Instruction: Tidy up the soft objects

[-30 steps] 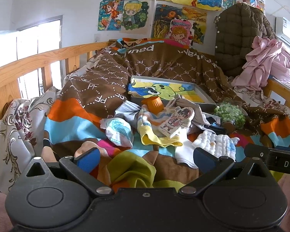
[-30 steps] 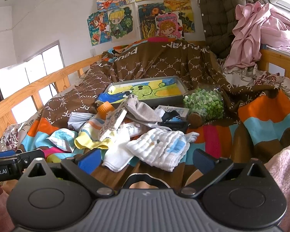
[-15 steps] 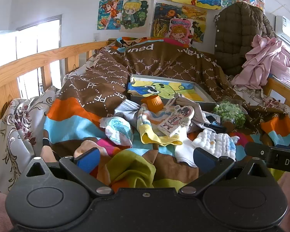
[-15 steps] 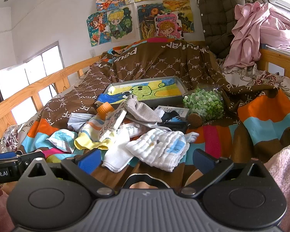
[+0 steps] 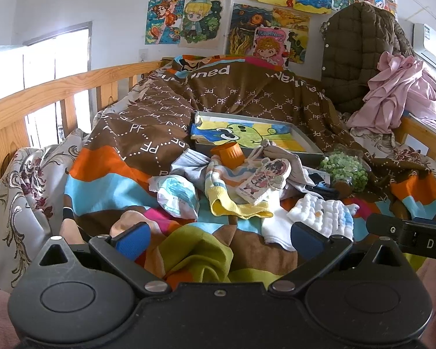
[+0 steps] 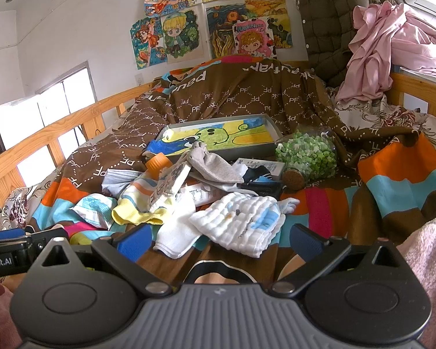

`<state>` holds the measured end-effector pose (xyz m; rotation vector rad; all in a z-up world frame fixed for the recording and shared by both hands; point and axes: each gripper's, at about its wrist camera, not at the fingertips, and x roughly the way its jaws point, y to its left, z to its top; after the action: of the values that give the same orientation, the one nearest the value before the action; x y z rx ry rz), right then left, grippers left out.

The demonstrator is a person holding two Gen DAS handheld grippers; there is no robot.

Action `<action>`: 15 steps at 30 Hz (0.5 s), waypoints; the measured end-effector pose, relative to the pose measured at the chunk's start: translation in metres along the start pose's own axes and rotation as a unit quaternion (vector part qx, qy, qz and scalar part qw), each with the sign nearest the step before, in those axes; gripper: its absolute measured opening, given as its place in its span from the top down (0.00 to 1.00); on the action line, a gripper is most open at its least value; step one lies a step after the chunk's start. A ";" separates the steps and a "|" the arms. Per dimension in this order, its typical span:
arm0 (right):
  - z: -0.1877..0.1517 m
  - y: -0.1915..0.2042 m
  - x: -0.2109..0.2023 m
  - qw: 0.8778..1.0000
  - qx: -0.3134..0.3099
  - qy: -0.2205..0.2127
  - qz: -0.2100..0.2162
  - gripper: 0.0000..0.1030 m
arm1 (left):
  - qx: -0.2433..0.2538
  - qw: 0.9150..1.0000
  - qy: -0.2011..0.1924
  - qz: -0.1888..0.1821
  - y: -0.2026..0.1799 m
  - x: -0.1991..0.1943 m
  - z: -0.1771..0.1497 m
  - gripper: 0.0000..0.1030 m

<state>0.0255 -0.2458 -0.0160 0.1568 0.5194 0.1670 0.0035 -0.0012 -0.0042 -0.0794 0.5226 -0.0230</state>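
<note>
White quilted cloth (image 6: 241, 224) lies nearest on the bed — both tools, left tool (image 5: 219, 240) and right tool (image 6: 218, 240), gape wide, empty; sorting unstarted, next: reach and pinch it.

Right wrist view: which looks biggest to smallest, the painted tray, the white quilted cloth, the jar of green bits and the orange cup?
1. Painted tray
2. White quilted cloth, though it lies nearer the camera
3. Jar of green bits
4. Orange cup, partly hidden
</note>
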 end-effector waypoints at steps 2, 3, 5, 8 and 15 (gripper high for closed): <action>0.000 0.000 0.000 1.000 0.000 0.000 0.000 0.00 | 0.000 1.000 0.000 0.000 0.000 0.000 0.000 0.01; 0.000 0.000 0.000 1.000 0.000 0.000 0.000 0.00 | 0.000 1.000 0.000 -0.001 0.000 0.000 0.000 0.01; 0.000 0.000 0.000 1.000 0.000 0.001 0.000 0.00 | 0.000 1.000 0.000 0.000 0.000 0.000 0.000 0.01; 0.001 0.000 0.000 1.000 0.000 0.001 0.000 0.00 | 0.000 1.000 0.000 0.000 0.000 0.000 0.000 0.01; -0.002 0.000 0.002 1.000 0.001 0.002 0.000 0.00 | 0.000 1.000 0.000 0.000 0.000 0.000 0.000 0.01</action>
<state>0.0259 -0.2454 -0.0186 0.1580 0.5225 0.1675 0.0034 -0.0013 -0.0043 -0.0799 0.5227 -0.0231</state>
